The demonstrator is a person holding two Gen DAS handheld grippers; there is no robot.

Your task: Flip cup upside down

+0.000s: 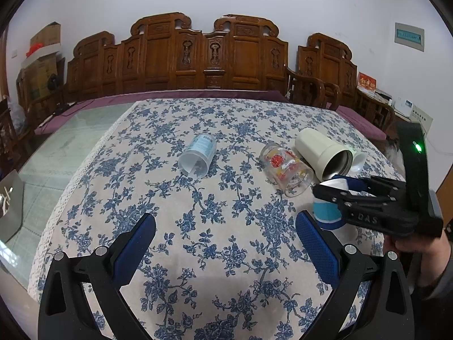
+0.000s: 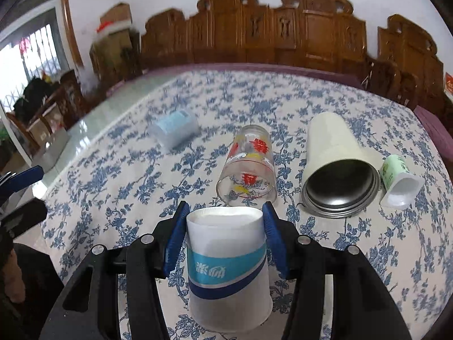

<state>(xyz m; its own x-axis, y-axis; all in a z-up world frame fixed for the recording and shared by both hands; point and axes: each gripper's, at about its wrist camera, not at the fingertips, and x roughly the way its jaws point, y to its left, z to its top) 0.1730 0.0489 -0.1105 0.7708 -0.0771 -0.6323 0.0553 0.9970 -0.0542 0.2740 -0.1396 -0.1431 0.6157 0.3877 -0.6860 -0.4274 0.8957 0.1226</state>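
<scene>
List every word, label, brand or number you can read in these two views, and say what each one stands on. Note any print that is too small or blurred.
"DAS": raised letters on the right gripper body.
Paper cup: white characters on its blue band, seen inverted; not readable.
Glass cup: red printed character, blurred.
Clear plastic cup: blue label, print too small.
Small green cup: print too small.
Red sign: unreadable.
</scene>
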